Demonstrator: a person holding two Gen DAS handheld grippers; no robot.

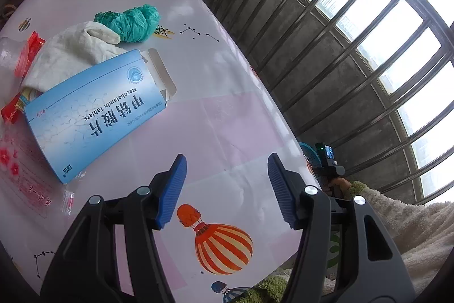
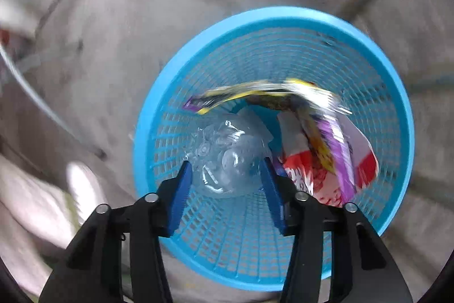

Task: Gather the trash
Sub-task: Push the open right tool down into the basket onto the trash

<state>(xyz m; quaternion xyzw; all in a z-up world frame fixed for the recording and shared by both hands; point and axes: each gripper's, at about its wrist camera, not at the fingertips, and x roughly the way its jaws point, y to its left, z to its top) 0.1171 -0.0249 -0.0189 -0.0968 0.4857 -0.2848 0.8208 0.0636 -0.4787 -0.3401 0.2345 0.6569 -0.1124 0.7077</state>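
Left wrist view skims low across the table point(image 1: 215, 93); right looks straight down into the basket point(image 2: 283, 19).

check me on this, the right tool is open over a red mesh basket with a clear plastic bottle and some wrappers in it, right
Not quite: the mesh basket is blue, not red, as the right wrist view shows. The rest holds: the right tool is open above it, and a clear plastic bottle and wrappers lie inside.
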